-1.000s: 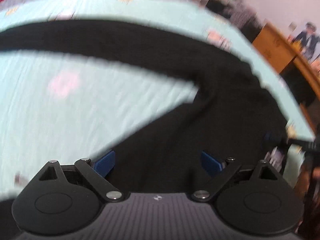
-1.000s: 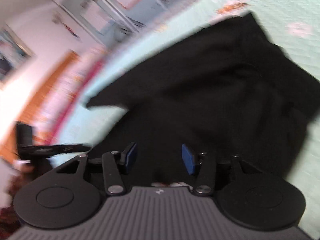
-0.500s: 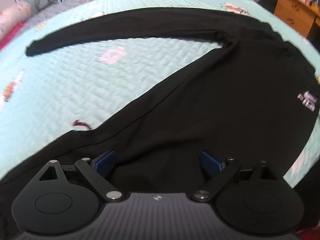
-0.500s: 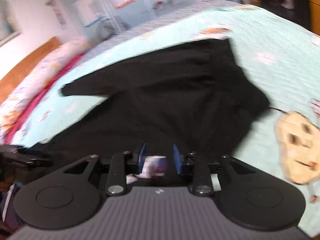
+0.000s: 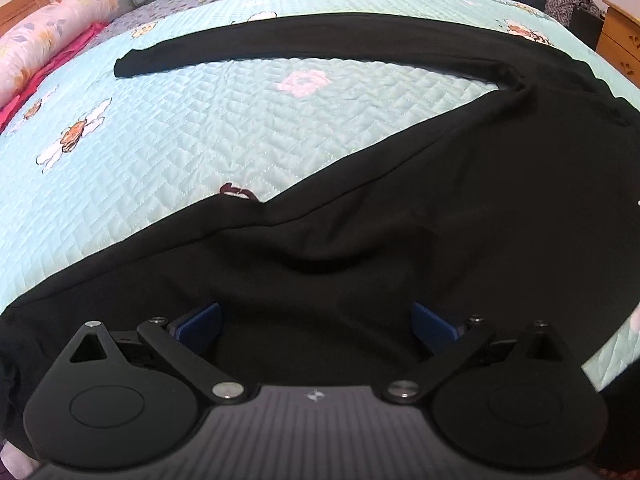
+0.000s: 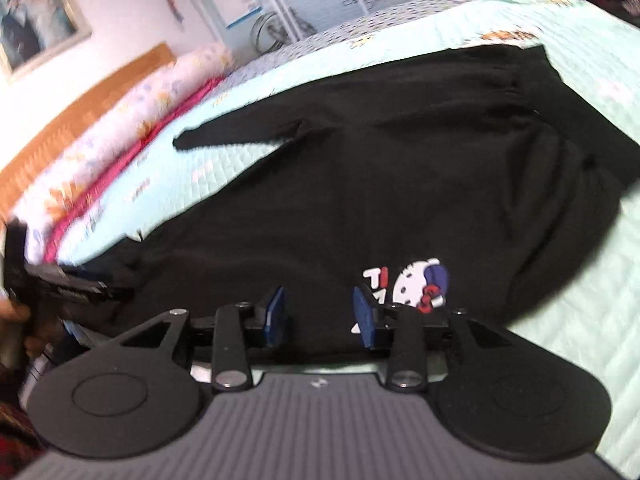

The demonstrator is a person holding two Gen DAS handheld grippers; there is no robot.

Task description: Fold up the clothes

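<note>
- Lying spread across the quilted bed (image 5: 192,128), the black long-sleeved top (image 5: 480,184) is now showing sharply in both views, where a second ago it was smeared by motion.
- Reaching away over the quilt, one sleeve (image 5: 280,42) is lying stretched out flat; half a second ago its cuff was sitting nearer the frame's left edge.
- Hovering over the near hem, the left tool (image 5: 316,324) is holding its blue pads wide apart, gripping nothing, as in both earlier frames.
- Widening again, the right tool (image 6: 320,312) is standing part-spread over the cloth beside the cartoon print (image 6: 416,284); half a second ago its pads were nearly together.
- Judging from this, the garment is being laid out flat, with no fold visible.
</note>
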